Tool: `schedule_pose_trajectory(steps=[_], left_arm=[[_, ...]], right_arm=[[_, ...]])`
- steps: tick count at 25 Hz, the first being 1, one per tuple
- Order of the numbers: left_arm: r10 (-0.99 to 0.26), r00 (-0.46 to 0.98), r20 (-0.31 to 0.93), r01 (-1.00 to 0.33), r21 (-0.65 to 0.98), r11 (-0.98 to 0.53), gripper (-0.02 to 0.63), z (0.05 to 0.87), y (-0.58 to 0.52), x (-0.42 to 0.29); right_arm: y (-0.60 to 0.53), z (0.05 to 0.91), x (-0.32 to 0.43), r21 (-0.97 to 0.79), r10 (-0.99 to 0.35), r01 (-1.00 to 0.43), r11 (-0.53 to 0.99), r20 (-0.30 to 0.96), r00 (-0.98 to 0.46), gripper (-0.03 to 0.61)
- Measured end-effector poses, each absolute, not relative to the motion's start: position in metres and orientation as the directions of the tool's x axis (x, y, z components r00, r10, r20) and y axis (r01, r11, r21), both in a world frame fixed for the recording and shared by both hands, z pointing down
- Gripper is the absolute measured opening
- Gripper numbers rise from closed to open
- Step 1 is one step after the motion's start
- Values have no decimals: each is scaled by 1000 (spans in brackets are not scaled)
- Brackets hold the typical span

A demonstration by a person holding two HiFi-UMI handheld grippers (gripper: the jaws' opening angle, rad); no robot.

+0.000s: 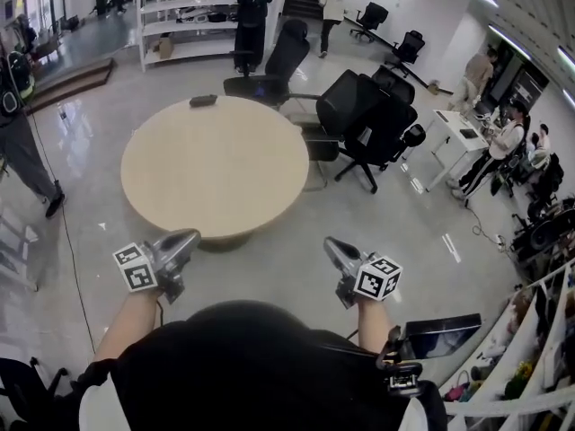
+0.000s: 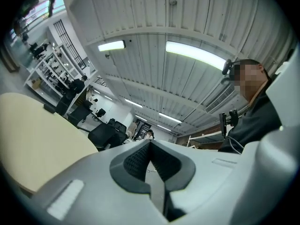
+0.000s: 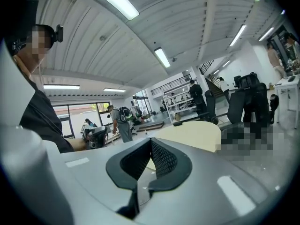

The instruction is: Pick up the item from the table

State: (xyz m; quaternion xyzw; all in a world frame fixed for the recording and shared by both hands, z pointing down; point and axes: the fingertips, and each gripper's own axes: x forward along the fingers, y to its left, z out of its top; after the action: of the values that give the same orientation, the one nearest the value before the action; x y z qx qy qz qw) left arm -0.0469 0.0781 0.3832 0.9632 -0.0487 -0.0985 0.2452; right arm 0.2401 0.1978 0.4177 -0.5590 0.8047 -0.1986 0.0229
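Note:
A small dark flat item (image 1: 203, 101) lies at the far edge of the round beige table (image 1: 216, 164). It also shows as a small dark shape (image 3: 177, 123) on the tabletop (image 3: 194, 134) in the right gripper view. My left gripper (image 1: 190, 238) hangs just off the table's near edge, jaws together and empty. My right gripper (image 1: 329, 243) is off the table's near right side, its jaws closed on nothing as well. In both gripper views the dark pads (image 2: 140, 158) (image 3: 159, 158) meet at the tips.
Black office chairs (image 1: 364, 119) crowd the table's far right side. White shelving (image 1: 193, 12) stands behind. A person (image 1: 22, 142) stands at the left with a cable on the floor, others at desks (image 1: 454, 137) on the right. A laptop (image 1: 440, 335) sits near my right side.

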Motion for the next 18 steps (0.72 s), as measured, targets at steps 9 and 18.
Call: schedule_pose_trajectory(steps=[9,18], left_arm=[[-201,965,-165,-88,520,-849,-6,404,11,-40],[-143,967,-213,-17,501,-865,-6,394,-145,-57]], right_arm=[[126,437,258,-362,-885,-877,316,222,-410,15],[-14,405,225,-289,-900,-908,305,224,-373,15]])
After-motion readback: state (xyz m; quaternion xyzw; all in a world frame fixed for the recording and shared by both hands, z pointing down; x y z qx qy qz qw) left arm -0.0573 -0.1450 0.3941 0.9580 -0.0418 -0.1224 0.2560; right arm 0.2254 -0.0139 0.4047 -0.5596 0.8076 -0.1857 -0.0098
